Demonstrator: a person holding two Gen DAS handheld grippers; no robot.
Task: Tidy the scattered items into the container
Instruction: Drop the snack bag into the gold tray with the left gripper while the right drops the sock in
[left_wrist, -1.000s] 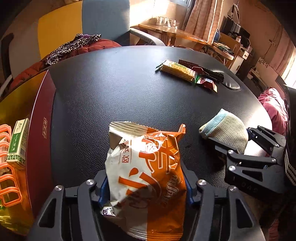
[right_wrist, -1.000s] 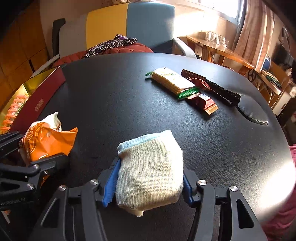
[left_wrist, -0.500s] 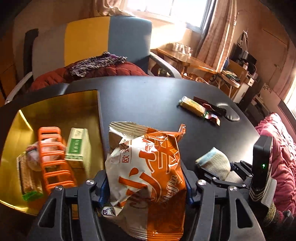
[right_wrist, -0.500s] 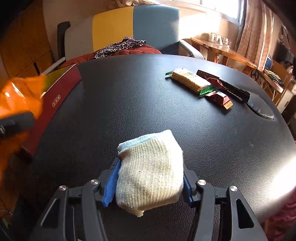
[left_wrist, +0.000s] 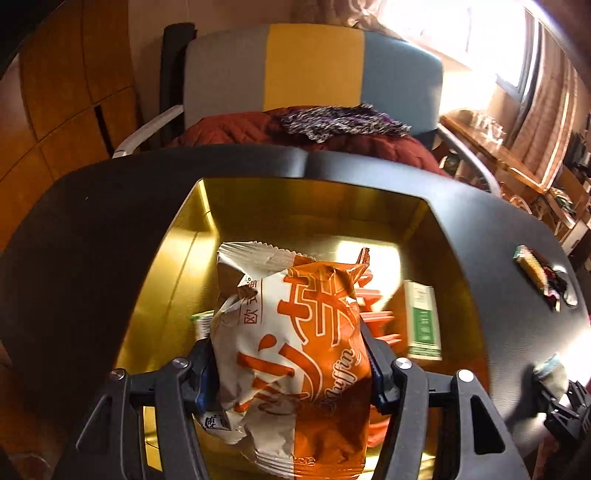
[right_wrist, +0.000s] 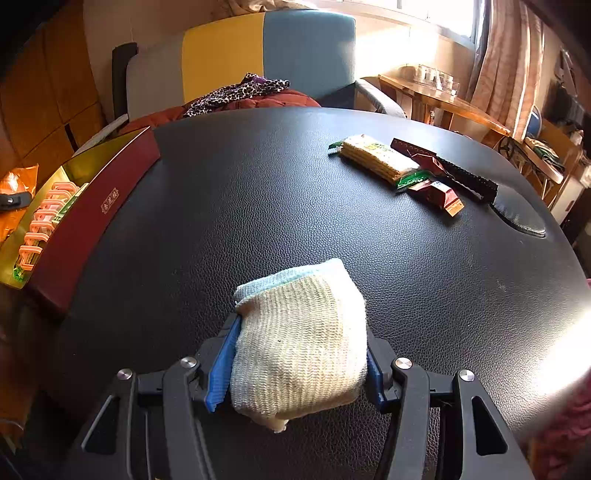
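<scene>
My left gripper (left_wrist: 291, 373) is shut on an orange and white muffin packet (left_wrist: 295, 354), held above the gold-lined box (left_wrist: 166, 295). Inside the box lie an orange plastic rack (left_wrist: 376, 314) and a green and white carton (left_wrist: 423, 321). My right gripper (right_wrist: 299, 365) is shut on a rolled cream cloth with a blue edge (right_wrist: 299, 339), above the black table (right_wrist: 258, 206). In the right wrist view the box (right_wrist: 92, 218) shows its dark red outer wall at the far left, with the packet (right_wrist: 14, 184) beyond it.
A biscuit pack (right_wrist: 376, 158), a red wrapped snack (right_wrist: 439, 192) and a long dark bar (right_wrist: 450, 170) lie together at the table's far right. An oval dent (right_wrist: 521, 214) sits beside them. A chair (left_wrist: 314, 77) with red and patterned cloth stands behind the table.
My left gripper carried the muffin packet leftward from the bare table to above the box's inside. My right gripper, holding the cloth, shifted only a little.
</scene>
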